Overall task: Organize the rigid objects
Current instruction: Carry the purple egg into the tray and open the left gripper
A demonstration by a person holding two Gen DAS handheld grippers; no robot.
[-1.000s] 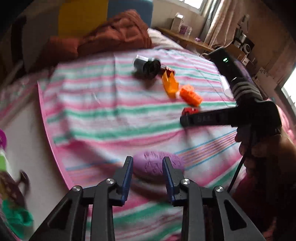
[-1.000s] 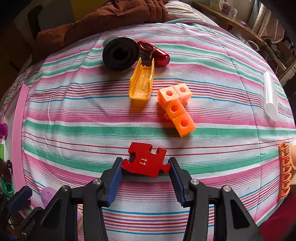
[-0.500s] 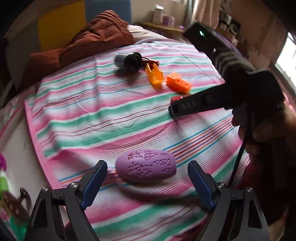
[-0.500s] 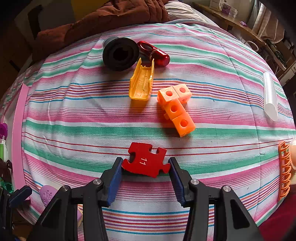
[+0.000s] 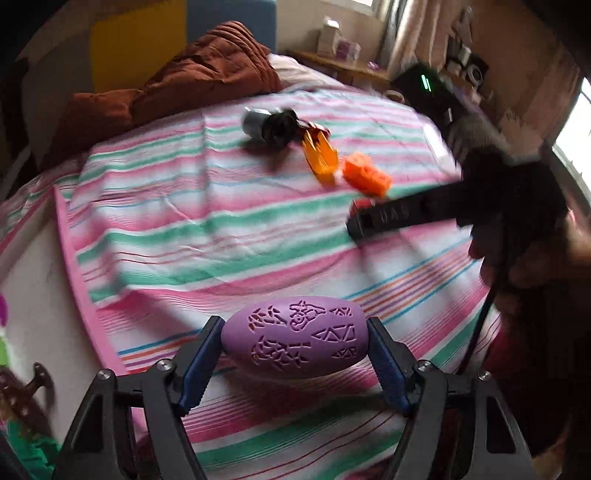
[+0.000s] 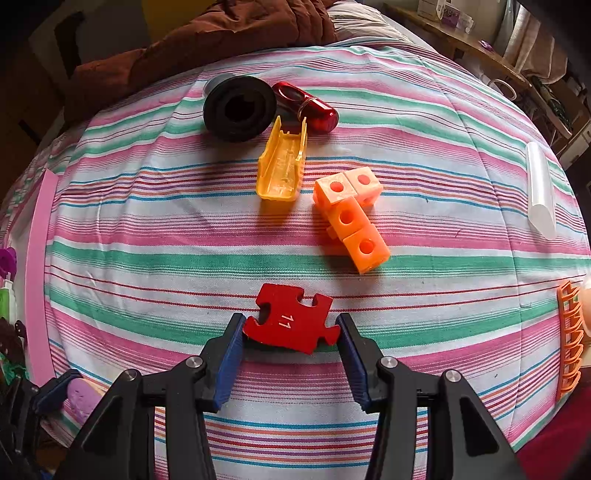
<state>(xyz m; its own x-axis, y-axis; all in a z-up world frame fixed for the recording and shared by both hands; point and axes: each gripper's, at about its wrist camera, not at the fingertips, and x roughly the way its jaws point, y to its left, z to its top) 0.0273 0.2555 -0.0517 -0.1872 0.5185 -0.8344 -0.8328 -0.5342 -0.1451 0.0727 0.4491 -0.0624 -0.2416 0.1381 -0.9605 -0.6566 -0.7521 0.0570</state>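
Observation:
A purple egg-shaped piece with carved patterns [image 5: 295, 347] sits lengthwise between the jaws of my left gripper [image 5: 293, 328]. The jaws are closing and the blue pads [image 5: 201, 354] touch both of its ends, just above the striped cloth [image 5: 207, 236]. My right gripper [image 6: 290, 325] is shut on a red puzzle piece marked 11 [image 6: 291, 314], low over the cloth. Beyond it lie joined orange cubes [image 6: 351, 218], a yellow open casing [image 6: 282, 162], a black cylinder [image 6: 239, 109] and a dark red capsule [image 6: 306, 107], grouped together.
A white tube [image 6: 540, 190] lies at the right of the cloth, and an orange ladder-like piece [image 6: 570, 339] at its right edge. A brown quilt [image 6: 207, 33] is bunched at the far end. The bed's left edge drops off near toys [image 5: 14, 398].
My left gripper's jaws swung wide around the purple egg lying on the cloth and have now come in onto its two ends. The right gripper and its puzzle piece have not moved.

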